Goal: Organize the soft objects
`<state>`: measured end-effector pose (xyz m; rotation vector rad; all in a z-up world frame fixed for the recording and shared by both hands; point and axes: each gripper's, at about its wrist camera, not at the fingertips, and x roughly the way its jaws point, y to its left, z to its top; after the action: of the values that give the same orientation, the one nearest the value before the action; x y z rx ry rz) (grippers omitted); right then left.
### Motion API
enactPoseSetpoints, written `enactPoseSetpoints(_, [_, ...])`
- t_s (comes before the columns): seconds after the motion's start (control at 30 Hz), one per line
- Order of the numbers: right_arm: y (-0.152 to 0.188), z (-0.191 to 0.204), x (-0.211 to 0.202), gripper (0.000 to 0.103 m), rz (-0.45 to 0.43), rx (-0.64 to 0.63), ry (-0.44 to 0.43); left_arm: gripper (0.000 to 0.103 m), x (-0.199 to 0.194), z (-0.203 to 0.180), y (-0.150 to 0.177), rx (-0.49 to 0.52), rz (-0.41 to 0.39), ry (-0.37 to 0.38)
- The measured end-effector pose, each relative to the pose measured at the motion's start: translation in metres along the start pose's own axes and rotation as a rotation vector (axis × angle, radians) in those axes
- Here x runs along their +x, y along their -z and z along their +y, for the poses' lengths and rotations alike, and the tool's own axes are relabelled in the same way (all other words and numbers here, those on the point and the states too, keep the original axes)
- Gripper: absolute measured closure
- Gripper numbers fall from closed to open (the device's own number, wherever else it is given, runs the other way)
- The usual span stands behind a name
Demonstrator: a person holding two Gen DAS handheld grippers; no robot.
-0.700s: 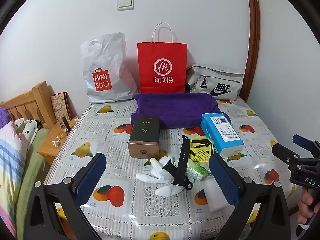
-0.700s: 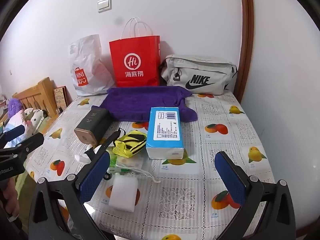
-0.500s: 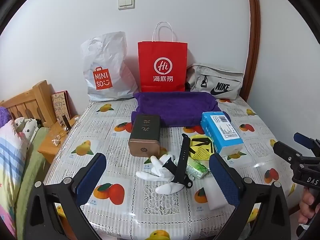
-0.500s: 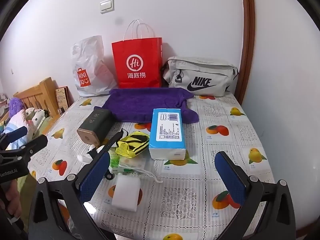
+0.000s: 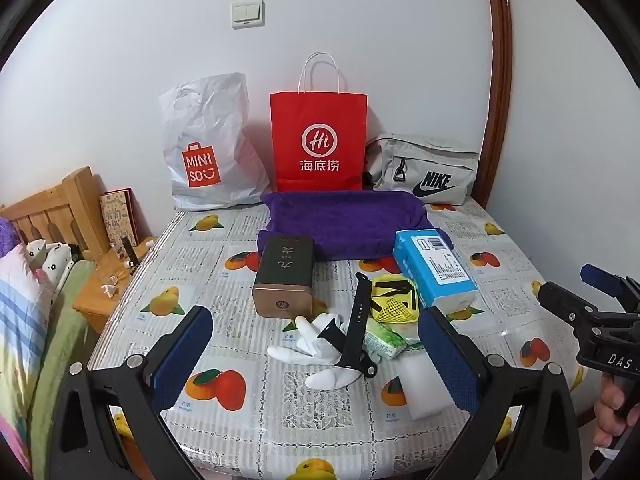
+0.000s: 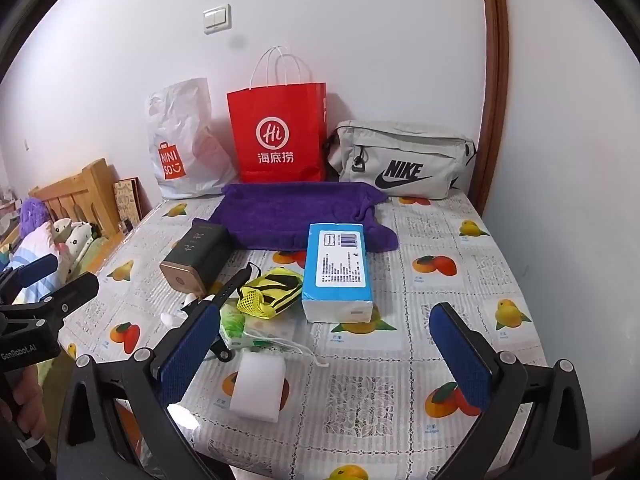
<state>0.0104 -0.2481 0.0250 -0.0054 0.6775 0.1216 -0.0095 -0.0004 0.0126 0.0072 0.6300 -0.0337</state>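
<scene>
Red paper bag (image 5: pixel 318 142) (contents hidden) behind purple towel (image 5: pixel 344 224)

The table (image 6: pixel 460 320) lies bare along its right side and near edge, giving open passage. The middle is crowded: blue tissue pack (image 6: pixel 338 270), yellow mesh pouch (image 6: pixel 270 292), watch strap (image 5: pixel 356 320), white glove (image 5: pixel 320 344), green packet (image 5: pixel 384 340), white sponge (image 6: pixel 260 386) and dark tin (image 5: pixel 285 280) lie close together. The purple towel (image 6: pixel 296 212) and three bags block the far edge.

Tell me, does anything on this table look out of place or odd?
Yes. A black watch strap lies across the white gloves, mixed into the soft things. The dark tin lies on its side, its base facing the camera.
</scene>
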Motion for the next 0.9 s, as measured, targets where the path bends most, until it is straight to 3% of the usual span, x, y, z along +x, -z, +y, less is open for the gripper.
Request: enactPoseSetpoints(0.9, [0.0022, 0.0043, -0.0082, 0.0, -0.012, -0.003, -0.014, 0.0, -0.0092, -0.0028, -0.0027, 0.0, -0.012, 0.007])
